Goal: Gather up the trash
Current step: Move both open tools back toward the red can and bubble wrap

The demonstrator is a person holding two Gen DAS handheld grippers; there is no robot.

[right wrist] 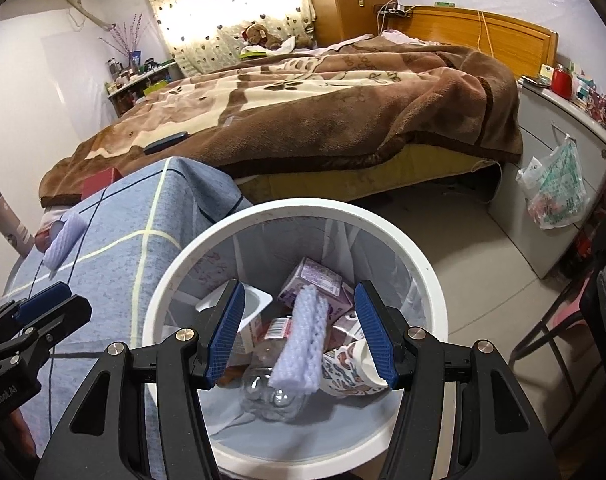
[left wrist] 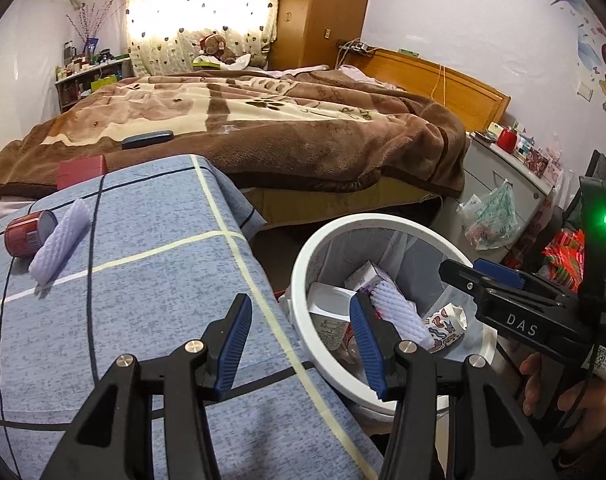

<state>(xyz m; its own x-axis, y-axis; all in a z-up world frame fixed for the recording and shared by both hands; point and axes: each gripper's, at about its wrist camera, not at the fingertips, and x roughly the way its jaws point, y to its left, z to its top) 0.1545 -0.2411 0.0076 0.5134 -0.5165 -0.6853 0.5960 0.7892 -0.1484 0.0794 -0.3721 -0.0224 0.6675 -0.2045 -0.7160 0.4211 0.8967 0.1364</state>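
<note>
Your right gripper hung over the white bin, jaws spread wide and touching nothing; a lavender foam net sleeve lay loose between the pads, resting on the trash inside, beside a purple carton and a clear bottle. Your left gripper stood part open and empty above the edge of the blue checked cloth. A second foam sleeve stayed on that cloth, against a red can.
</note>
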